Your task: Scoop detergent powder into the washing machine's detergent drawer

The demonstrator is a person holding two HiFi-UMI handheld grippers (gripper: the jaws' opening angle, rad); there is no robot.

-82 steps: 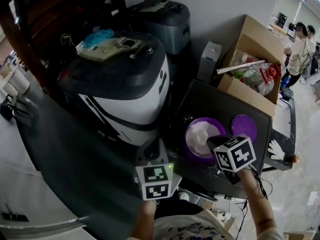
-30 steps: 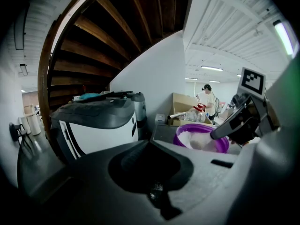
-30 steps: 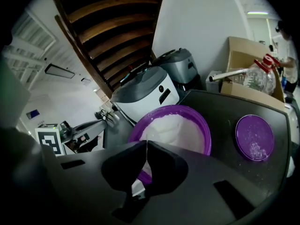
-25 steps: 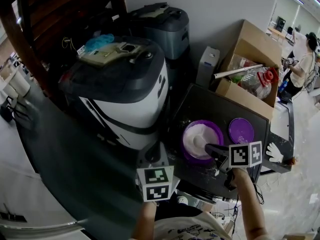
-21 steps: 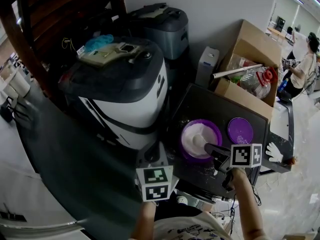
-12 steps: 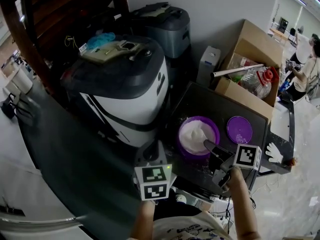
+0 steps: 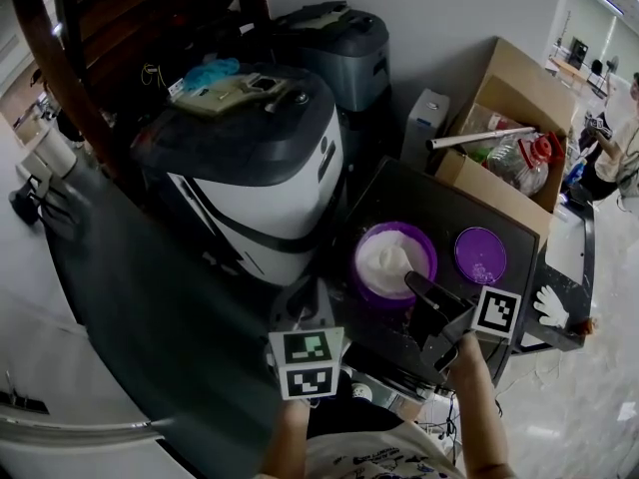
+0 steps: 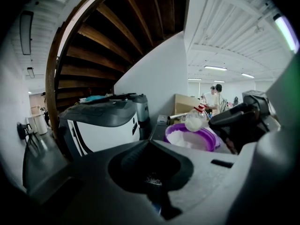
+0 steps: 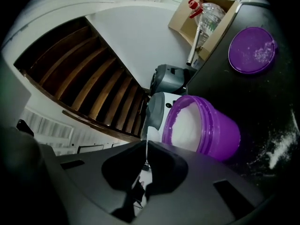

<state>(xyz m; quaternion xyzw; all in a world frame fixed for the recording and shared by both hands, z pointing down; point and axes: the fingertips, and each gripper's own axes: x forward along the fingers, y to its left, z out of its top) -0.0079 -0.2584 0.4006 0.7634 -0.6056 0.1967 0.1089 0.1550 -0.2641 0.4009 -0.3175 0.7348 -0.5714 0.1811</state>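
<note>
While the left gripper [image 8: 150,143] hangs low in front of the washing machine [image 7: 270,183], its jaws are pressed together with nothing between them, and the cube on it shows black-and-white square markers. The machine is a rounded body, white on its front with a dark grey top and trim.

Just to its right stands a dark desk [image 7: 419,213] that carries a round purple plastic tub [image 9: 220,135], open and nearly full of white detergent powder [image 7: 384,259] heaped unevenly inside.

The right gripper [image 9: 147,144] is closed tight on the thin handle of a scoop [image 8: 193,122]. The scoop's small bowl is loaded with a mound of white powder and sits above the powder in the tub, over its rim.

Further right on the desk lies the tub's flat purple lid [image 7: 481,255], dusted with a few white grains, and loose powder [image 9: 281,146] is spilled on the dark surface near the tub.

Behind the desk an open cardboard box [image 7: 509,78] holds a clear bottle [image 7: 519,158] with a red cap.
</note>
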